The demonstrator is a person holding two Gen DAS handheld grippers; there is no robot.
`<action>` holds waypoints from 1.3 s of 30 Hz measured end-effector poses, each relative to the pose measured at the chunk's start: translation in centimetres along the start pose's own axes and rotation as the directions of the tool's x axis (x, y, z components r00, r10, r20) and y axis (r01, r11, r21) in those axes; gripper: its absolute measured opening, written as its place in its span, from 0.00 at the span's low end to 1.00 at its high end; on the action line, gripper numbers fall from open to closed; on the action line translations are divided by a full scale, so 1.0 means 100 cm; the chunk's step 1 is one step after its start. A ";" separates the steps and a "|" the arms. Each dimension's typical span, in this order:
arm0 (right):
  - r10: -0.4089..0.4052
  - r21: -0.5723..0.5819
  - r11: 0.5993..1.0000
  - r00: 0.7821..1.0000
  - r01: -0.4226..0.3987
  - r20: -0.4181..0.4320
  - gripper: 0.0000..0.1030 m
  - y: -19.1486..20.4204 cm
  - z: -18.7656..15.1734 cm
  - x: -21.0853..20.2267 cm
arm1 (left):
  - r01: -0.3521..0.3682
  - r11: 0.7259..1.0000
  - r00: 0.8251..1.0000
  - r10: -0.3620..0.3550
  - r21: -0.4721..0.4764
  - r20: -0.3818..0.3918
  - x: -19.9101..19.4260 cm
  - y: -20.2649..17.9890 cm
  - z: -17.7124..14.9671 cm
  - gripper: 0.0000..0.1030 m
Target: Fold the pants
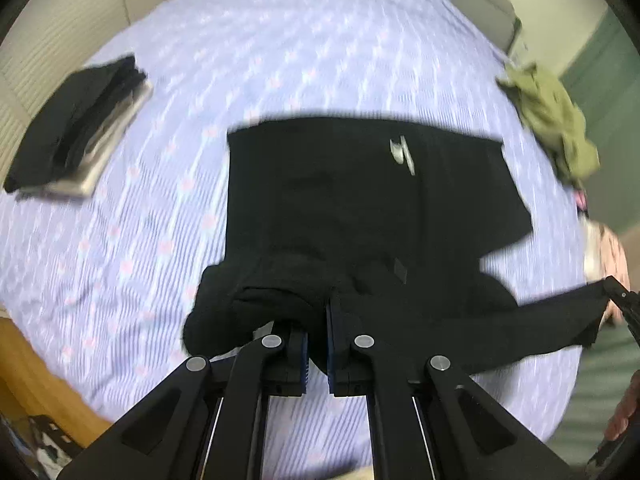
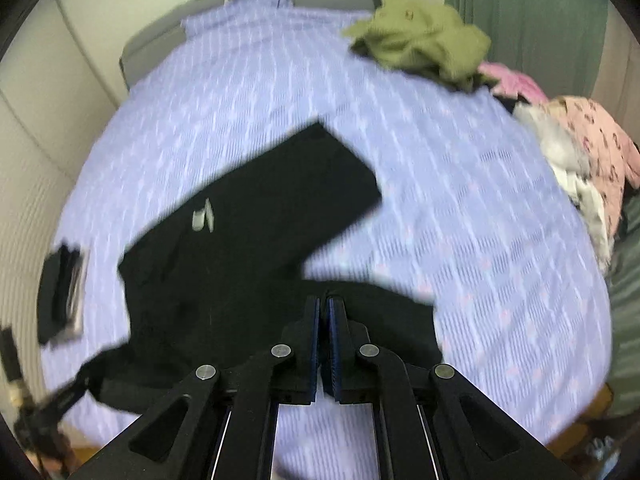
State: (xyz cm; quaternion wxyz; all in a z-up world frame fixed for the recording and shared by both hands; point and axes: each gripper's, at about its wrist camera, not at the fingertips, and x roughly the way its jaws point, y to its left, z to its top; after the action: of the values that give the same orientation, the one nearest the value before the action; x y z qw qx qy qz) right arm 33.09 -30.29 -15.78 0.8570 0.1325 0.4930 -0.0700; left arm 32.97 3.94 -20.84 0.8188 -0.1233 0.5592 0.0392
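Bedroom setting: a bed with a lilac patterned cover (image 1: 280, 60) fills both views, with pale walls behind it and a green curtain (image 2: 528, 12) at the upper right of the right wrist view. Both frames are motion-blurred.

Black pants (image 1: 360, 200) lie spread across the middle of the cover, a small white tag (image 1: 402, 151) showing on the fabric. Their near edge is raised off the cover at two points.

Left gripper (image 1: 316, 344), lower centre of its view: jaws clenched on a bunched fold of the pants.

Right gripper (image 2: 323, 336), lower centre of its view: jaws pressed nearly together on the pants' edge. It also appears at the right edge of the left wrist view, with cloth stretched toward it.

Other items: a folded dark stack (image 1: 76, 128) at the upper left of the left view; a crumpled olive garment (image 2: 420, 40) at the upper right; pink and white clothing (image 2: 588, 148) at the right edge.
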 end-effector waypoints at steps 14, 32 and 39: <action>-0.076 -0.129 0.988 0.994 0.086 0.083 0.43 0.034 0.103 0.105 | -0.123 0.992 0.992 0.123 -0.015 -0.011 0.096 -0.030 0.095 0.08; 0.055 0.272 0.962 0.997 -0.036 -0.062 0.60 -0.051 0.019 0.182 | -0.203 0.973 0.979 0.205 0.112 -0.003 0.113 -0.067 0.053 0.08; 0.060 0.358 0.934 0.990 -0.009 -0.131 0.23 -0.053 0.026 0.217 | -0.206 0.972 0.978 0.207 0.115 0.003 0.112 -0.070 0.054 0.08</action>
State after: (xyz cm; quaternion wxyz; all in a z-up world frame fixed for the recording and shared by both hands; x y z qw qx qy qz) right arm 44.89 -35.86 -34.10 0.7832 0.2987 0.5287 -0.1336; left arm 43.44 -2.29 -28.24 0.8136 -0.0175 0.5739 0.0914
